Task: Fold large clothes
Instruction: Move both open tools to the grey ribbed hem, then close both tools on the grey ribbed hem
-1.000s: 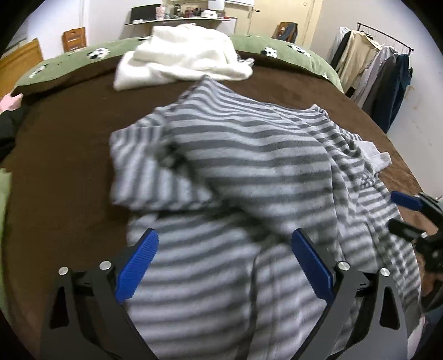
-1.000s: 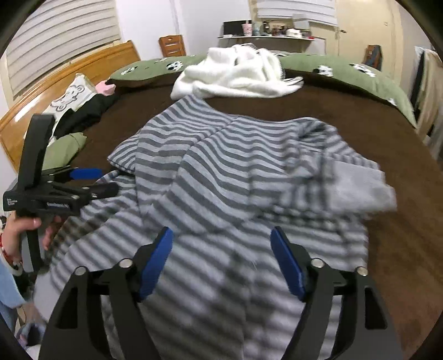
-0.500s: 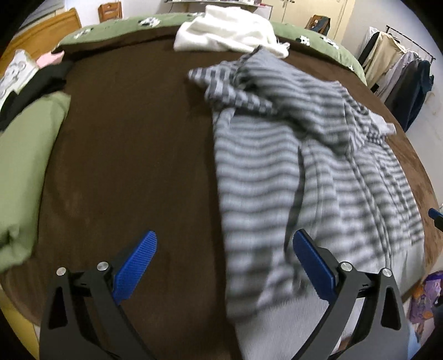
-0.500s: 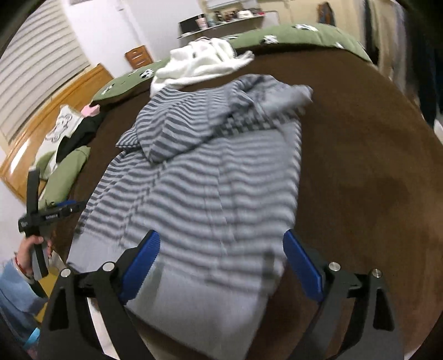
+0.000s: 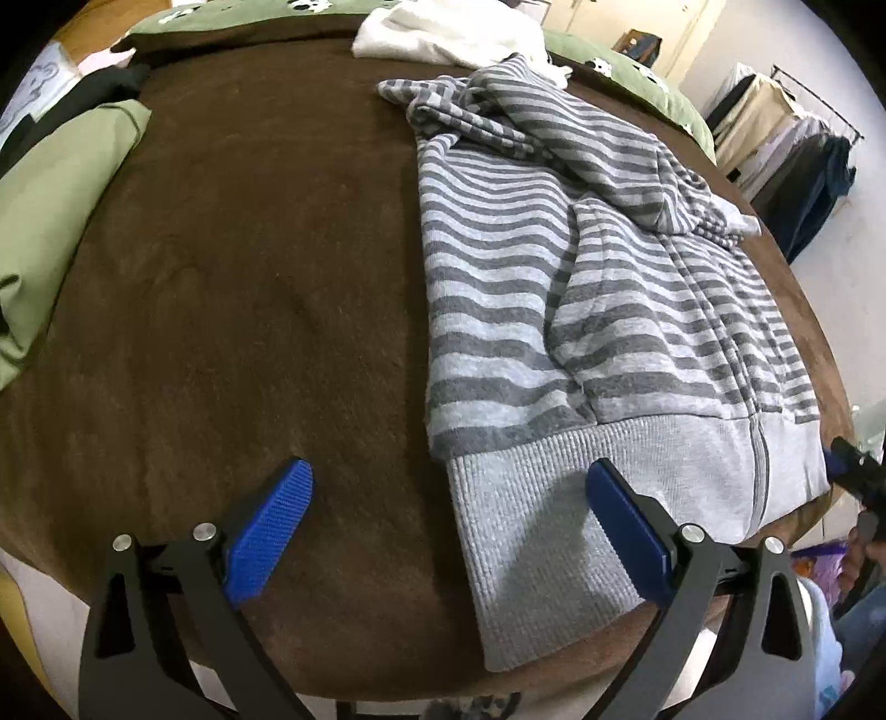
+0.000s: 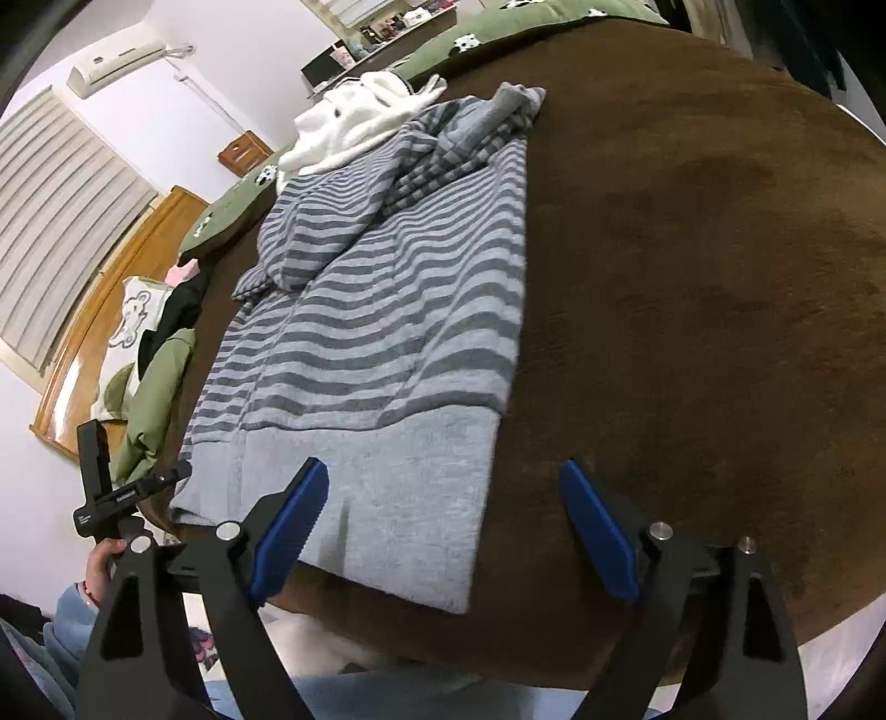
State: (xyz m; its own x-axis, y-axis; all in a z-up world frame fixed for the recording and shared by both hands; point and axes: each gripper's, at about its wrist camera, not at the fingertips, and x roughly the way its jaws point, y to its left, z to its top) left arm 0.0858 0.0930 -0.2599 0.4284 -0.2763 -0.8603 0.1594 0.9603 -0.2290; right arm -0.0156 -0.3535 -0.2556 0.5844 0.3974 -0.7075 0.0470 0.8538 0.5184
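Observation:
A grey striped hoodie (image 5: 554,277) lies flat on the brown bed cover (image 5: 249,277), its sleeves and hood bunched at the far end. Its plain ribbed hem (image 5: 554,498) lies at the near edge. My left gripper (image 5: 446,471) hovers open above the hem's left corner, touching nothing. In the right wrist view the hoodie (image 6: 387,304) runs away from me, and my right gripper (image 6: 443,471) hangs over the hem's right corner (image 6: 443,498). Its jaws are closing but still wide, with the cloth below them and the pads (image 6: 293,515) pressing on nothing.
A white garment (image 5: 443,33) lies heaped beyond the hoodie. Green bedding (image 5: 55,194) and dark clothes sit at the left side, by the wooden headboard (image 6: 111,310). A clothes rack (image 5: 803,149) stands past the bed's right edge. A hand (image 6: 105,559) grips the left tool.
Both grippers have drawn back from over the hoodie's middle to the near edge of the bed, the left going left and the right going right. The right view has rolled.

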